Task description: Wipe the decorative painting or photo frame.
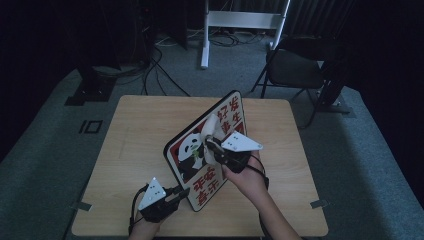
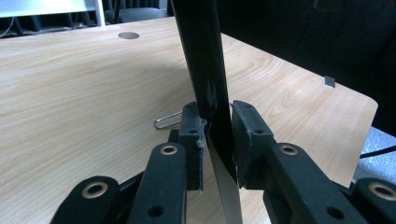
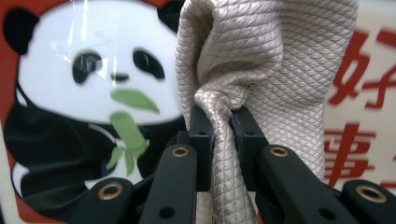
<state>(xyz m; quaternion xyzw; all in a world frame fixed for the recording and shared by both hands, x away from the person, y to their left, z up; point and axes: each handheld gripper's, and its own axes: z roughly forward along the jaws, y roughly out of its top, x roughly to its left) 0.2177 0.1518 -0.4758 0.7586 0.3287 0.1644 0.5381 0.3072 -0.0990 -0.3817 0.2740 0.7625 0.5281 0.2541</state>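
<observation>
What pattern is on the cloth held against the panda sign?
The cloth is pale beige with a fine diamond weave, clearest in the right gripper view.

Looks like a lab or recording studio, not a home; black curtains [image 1: 385, 60] hang round the sides and back; grey carpet floor [image 1: 50, 145] with loose cables [image 1: 150, 65] running to stand bases; white frame stand [image 1: 235, 22] at the back; folding chair [image 1: 295, 67] parked aside; one bare wooden table [image 1: 140, 130] in the middle.
</observation>
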